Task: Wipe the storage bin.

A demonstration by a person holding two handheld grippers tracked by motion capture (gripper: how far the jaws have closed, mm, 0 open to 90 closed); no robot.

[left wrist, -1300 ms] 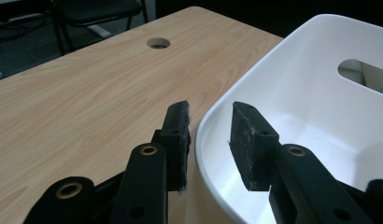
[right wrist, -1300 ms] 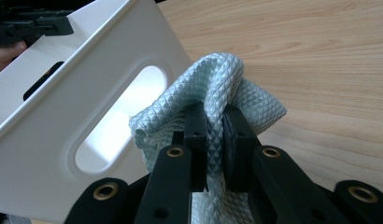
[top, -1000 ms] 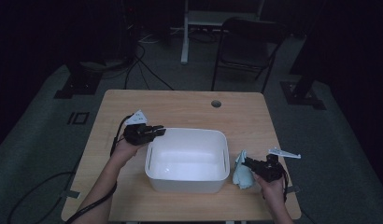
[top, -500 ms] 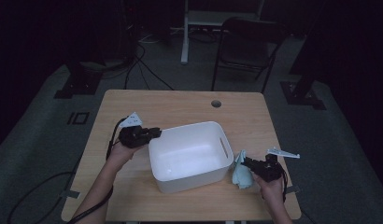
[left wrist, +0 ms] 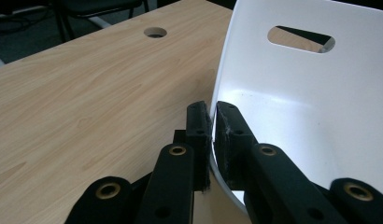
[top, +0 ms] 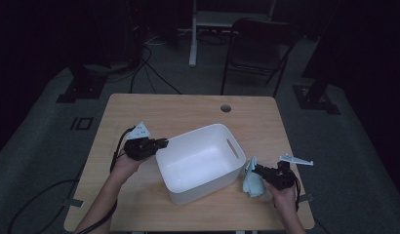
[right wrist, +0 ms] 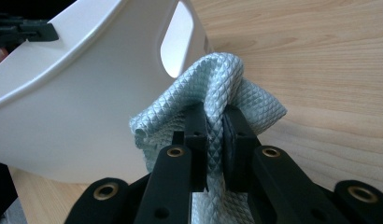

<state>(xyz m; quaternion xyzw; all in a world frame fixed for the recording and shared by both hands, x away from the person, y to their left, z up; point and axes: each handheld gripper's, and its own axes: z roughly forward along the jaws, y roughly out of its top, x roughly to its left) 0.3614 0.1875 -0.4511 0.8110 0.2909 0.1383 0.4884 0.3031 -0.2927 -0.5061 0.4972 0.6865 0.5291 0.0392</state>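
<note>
A white plastic tub [top: 200, 163] with slot handles sits on the wooden table [top: 188, 109], turned at an angle. My left gripper [top: 161, 143] is shut on the tub's rim [left wrist: 217, 84] at its left corner; its jaws have just been closing, with the thin wall pinched between the pads [left wrist: 199, 123]. My right gripper [top: 256, 170] holds a pale blue quilted cloth [top: 250, 180] beside the tub's right wall. In the right gripper view the cloth [right wrist: 222, 88] bunches up between the shut jaws, close to the tub's handle slot [right wrist: 178, 39].
A round cable hole [top: 226, 108] sits near the table's far edge. A dark chair [top: 259, 46] and a white stand [top: 193, 34] are on the floor beyond. Cables [top: 139, 68] trail over the floor at the left.
The tub has turned on the table, its left end swinging toward the far side with my left gripper on its rim. The right gripper and cloth have stayed put.
</note>
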